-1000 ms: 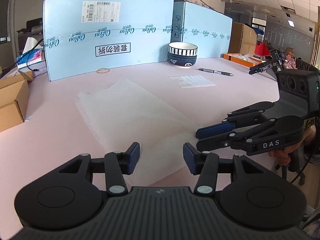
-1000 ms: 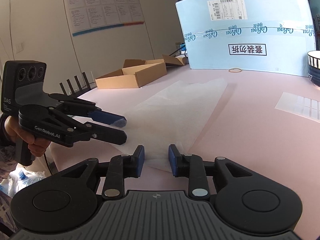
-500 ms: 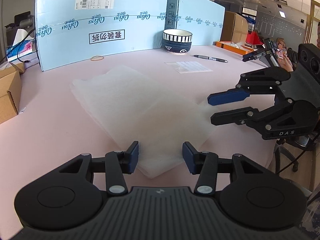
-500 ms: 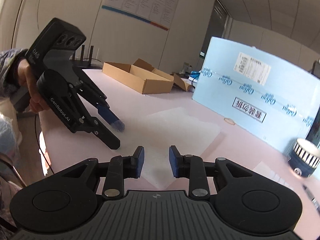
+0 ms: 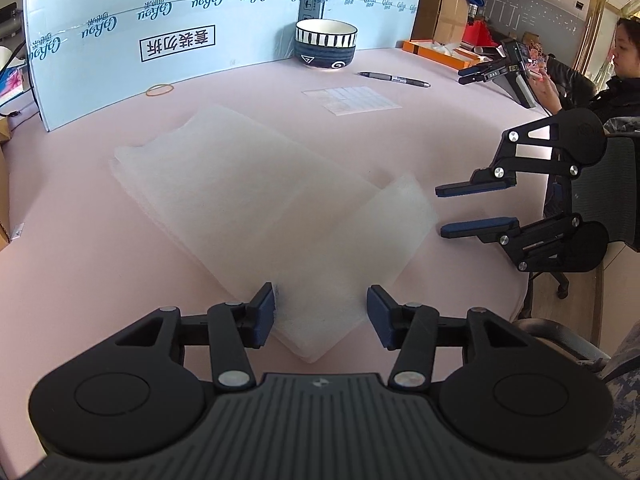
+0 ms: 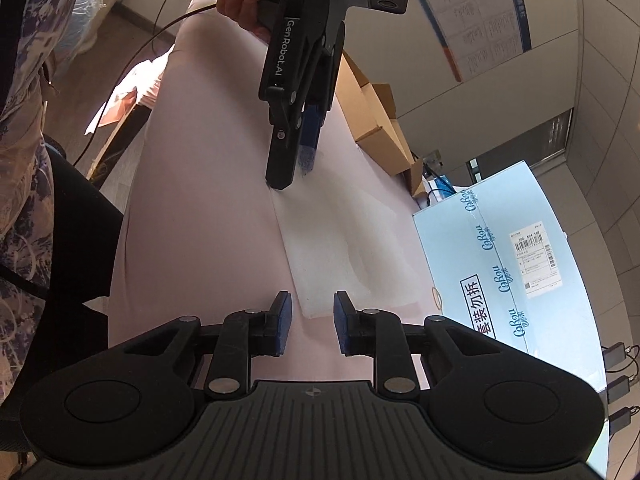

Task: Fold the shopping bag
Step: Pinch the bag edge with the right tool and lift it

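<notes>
**Two grippers closing in on the bag's near corners**

Both of your grippers sit at the near edge of the work, neither holding anything. Your left gripper [image 5: 321, 316] has its jaws apart, straddling the nearest corner of the shopping bag [image 5: 248, 208] without pressing on it. Your right gripper [image 6: 309, 322] is rolled on its side, its jaws closing with the bag's other near corner just ahead of the gap and nothing pinched yet.

The bag itself is a thin, translucent white sheet lying flat on the pink worktop [image 5: 72, 264], with one flap already doubled over toward the right side. Beyond it, well apart, lie a rubber band [image 5: 160, 89], a striped bowl [image 5: 326, 44], a pen [image 5: 394, 79] and a blue cardboard screen [image 5: 120, 32].

You look to be at the pick-up stage of a fold: corners lined up, grip not made. The next move probably calls for sliding each lower finger under the film so both layers come up together, then clamping before you lift. The material looks limp and slippery, so a shallow pinch may let it slide out or catch only the top layer.
</notes>
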The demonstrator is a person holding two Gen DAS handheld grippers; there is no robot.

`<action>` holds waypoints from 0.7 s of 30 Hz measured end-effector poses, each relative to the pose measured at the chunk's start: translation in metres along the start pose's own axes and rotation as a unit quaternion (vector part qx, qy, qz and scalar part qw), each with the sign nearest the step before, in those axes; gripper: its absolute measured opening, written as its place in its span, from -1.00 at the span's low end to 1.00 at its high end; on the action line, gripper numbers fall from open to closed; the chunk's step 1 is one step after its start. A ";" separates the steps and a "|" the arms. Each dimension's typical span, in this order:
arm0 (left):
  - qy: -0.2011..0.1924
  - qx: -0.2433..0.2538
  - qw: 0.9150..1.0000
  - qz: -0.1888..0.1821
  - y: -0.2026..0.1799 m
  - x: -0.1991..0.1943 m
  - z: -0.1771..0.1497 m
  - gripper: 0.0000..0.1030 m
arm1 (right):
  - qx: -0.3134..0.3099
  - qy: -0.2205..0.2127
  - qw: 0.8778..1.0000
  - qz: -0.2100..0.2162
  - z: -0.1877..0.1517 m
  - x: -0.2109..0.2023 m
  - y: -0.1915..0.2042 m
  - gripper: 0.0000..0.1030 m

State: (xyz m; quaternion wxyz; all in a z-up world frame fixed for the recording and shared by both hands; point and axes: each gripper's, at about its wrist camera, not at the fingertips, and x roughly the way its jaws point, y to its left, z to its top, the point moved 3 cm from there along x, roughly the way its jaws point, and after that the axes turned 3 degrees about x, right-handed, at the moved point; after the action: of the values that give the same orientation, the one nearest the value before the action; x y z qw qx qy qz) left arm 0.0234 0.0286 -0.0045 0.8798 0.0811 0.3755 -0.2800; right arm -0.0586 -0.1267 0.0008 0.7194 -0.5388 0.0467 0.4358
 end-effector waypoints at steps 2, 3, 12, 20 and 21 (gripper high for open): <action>0.000 -0.001 1.000 -0.002 0.001 0.000 0.000 -0.10 | -0.010 0.005 1.000 0.002 0.004 -0.003 0.002 -0.60; 0.001 0.000 1.000 -0.004 0.001 0.000 0.000 -0.10 | -0.022 0.010 1.000 0.006 0.007 -0.001 0.003 -0.60; 0.010 0.002 1.000 -0.024 0.005 0.001 0.002 -0.03 | -0.119 0.009 0.993 0.011 0.006 0.018 0.006 -0.64; -0.011 0.034 0.998 0.059 -0.003 -0.016 -0.002 -0.03 | -0.133 0.008 0.991 0.032 0.003 0.023 0.012 -0.94; -0.021 0.060 0.995 0.074 -0.008 -0.021 -0.002 -0.03 | -0.122 0.008 0.992 0.041 0.004 0.024 0.009 -0.94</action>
State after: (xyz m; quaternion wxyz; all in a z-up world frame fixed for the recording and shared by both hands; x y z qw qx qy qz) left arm 0.0060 0.0312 0.0091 0.8996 0.1551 0.3321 -0.2375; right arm -0.0513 -0.1095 -0.0170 0.6294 -0.6239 0.0208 0.4627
